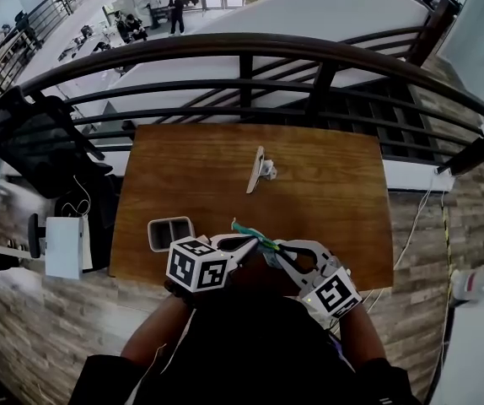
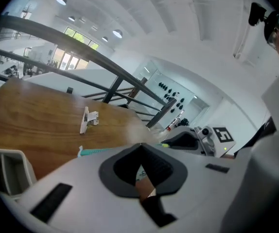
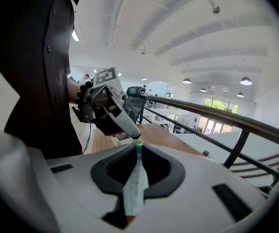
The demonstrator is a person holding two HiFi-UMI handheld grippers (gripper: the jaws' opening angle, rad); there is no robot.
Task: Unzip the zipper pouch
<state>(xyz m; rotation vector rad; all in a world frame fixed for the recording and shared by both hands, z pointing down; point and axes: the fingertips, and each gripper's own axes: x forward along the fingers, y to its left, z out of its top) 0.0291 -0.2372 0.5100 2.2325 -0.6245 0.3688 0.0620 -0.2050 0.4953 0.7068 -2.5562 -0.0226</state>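
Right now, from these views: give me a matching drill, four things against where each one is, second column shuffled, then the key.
Things
1. zipper pouch
2. white clip
3. two-compartment tray
4. black chair

Places
A. off the table, beyond its left side
B. middle of the table
C. clamped in the right gripper
D. on the table, toward its near left corner

Pairs: 1-C, 2-B, 3-D, 4-A
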